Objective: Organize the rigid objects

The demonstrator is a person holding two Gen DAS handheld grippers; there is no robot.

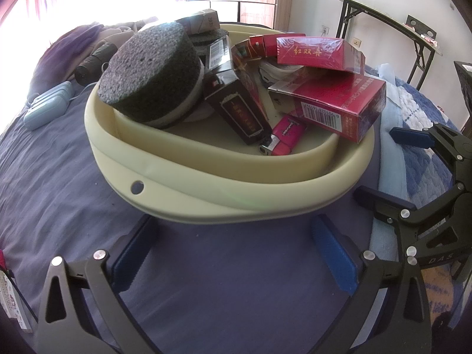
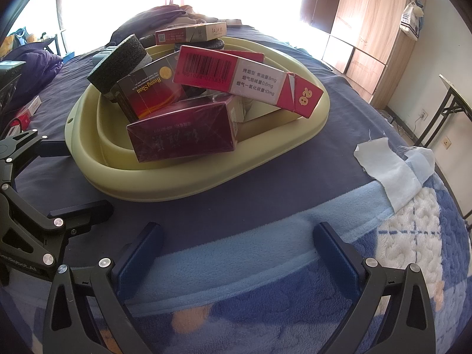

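A pale yellow basin (image 1: 224, 194) (image 2: 165, 183) sits on a bed with a dark blue sheet. It holds several red cigarette packs (image 1: 333, 103) (image 2: 183, 129), a round black foam block (image 1: 153, 73) (image 2: 118, 62), a dark pack (image 1: 236, 103) and a pink lighter (image 1: 286, 137). My left gripper (image 1: 236, 250) is open and empty, just short of the basin's near rim. My right gripper (image 2: 239, 253) is open and empty over a blue fleece blanket, short of the basin. The right gripper also shows in the left wrist view (image 1: 392, 165), and the left gripper in the right wrist view (image 2: 67, 177).
A light blue case (image 1: 47, 106) and a dark rolled item (image 1: 94, 62) lie left of the basin. Purple clothes (image 2: 29, 67) are piled at the bed's far side. A white cloth (image 2: 389, 168) lies on the blanket. A folding table (image 1: 392, 26) and a wooden wardrobe (image 2: 368, 29) stand by the bed.
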